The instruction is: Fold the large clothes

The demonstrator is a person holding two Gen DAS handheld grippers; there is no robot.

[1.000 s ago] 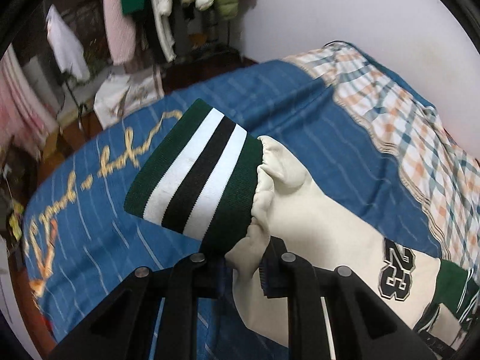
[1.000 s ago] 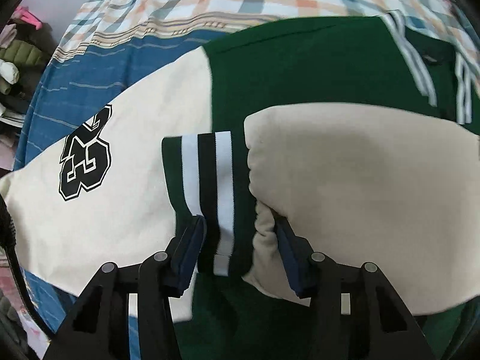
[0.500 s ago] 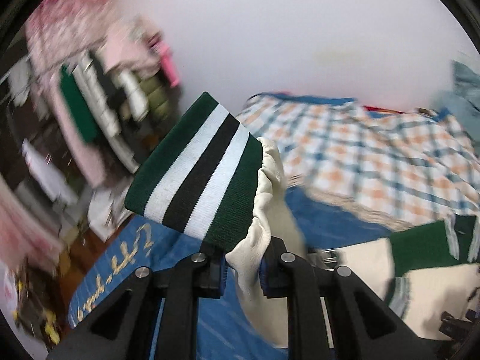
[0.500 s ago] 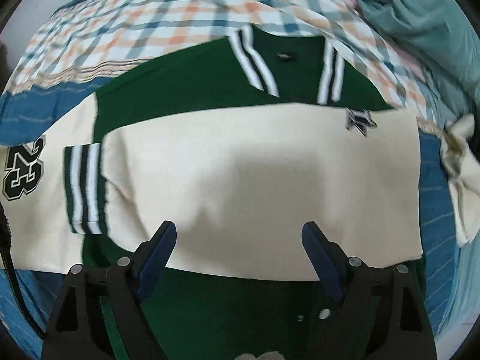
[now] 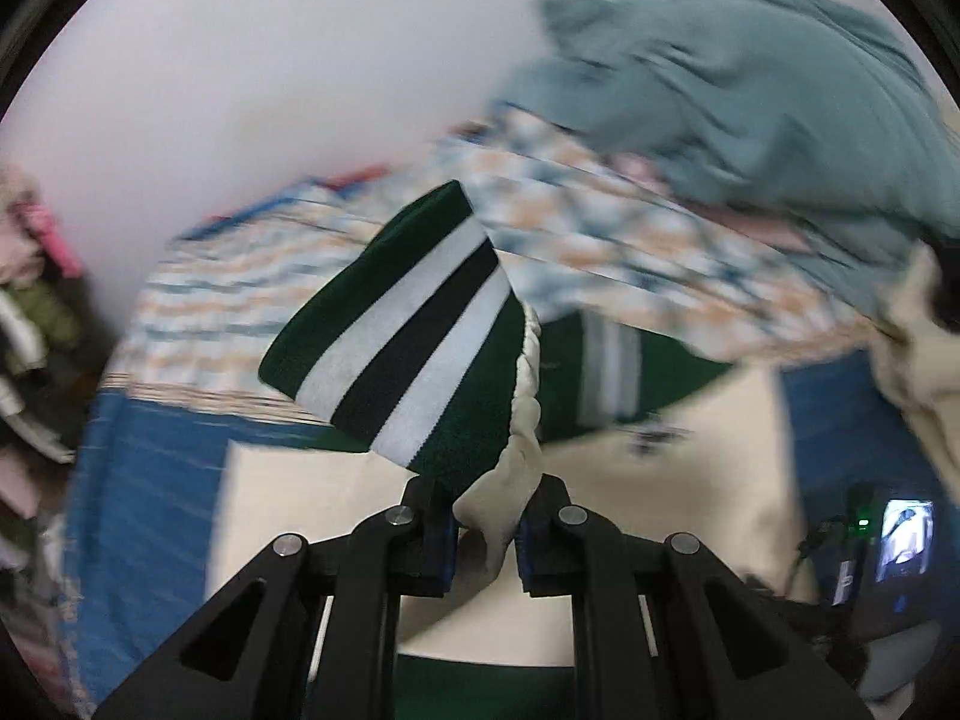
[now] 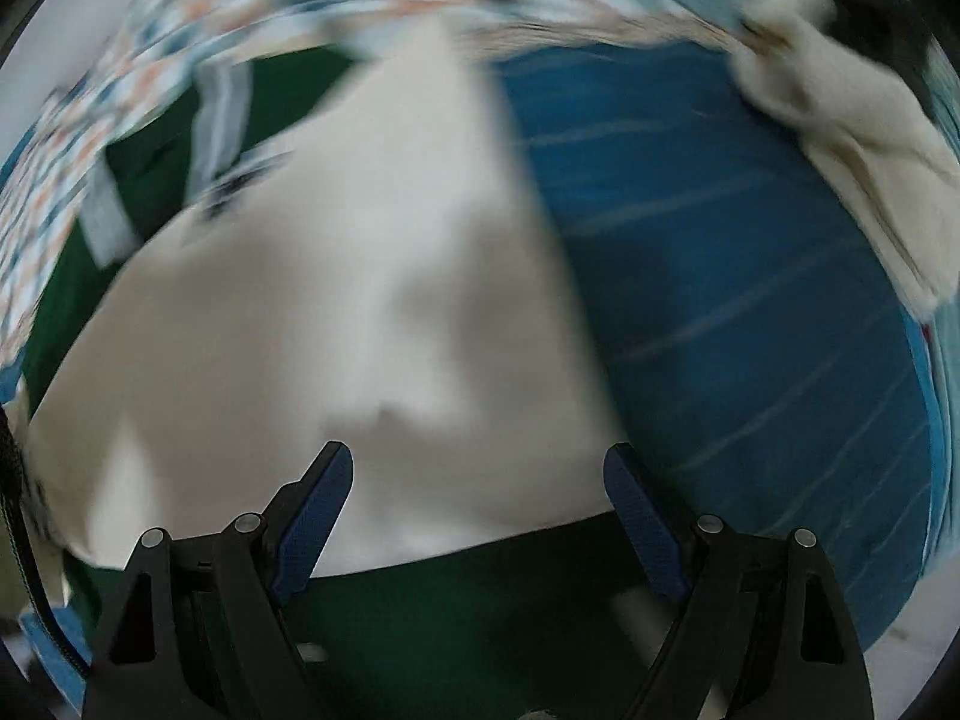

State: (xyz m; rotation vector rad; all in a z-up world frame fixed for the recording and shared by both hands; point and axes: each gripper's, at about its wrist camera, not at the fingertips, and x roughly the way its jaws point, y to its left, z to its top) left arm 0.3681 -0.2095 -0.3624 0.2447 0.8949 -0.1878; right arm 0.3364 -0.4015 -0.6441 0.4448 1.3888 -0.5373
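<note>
A green and cream varsity jacket (image 5: pixel 336 504) lies on the bed. My left gripper (image 5: pixel 483 534) is shut on the cream sleeve end (image 5: pixel 510 480), and its green cuff with white and black stripes (image 5: pixel 408 330) stands up above the fingers, lifted over the jacket body. The striped collar (image 5: pixel 606 378) shows behind it. In the right wrist view, the other cream sleeve (image 6: pixel 336 312) lies folded across the green body (image 6: pixel 480 600). My right gripper (image 6: pixel 477 504) hangs open over that sleeve's lower edge, with nothing between the pads. Both views are blurred.
A blue striped bed cover (image 6: pixel 720 312) lies right of the jacket, with a plaid sheet (image 5: pixel 600 228) beyond. A teal blanket (image 5: pixel 750 96) is heaped at the far right, a cream cloth (image 6: pixel 852 138) beside it. Hanging clothes (image 5: pixel 30 300) stand at the left. A small lit screen (image 5: pixel 903 540) sits low right.
My left gripper has swung to the right across the bed, carrying the cuff over the jacket body. My right gripper let go of the other cuff, opened wide and slid right along the folded sleeve.
</note>
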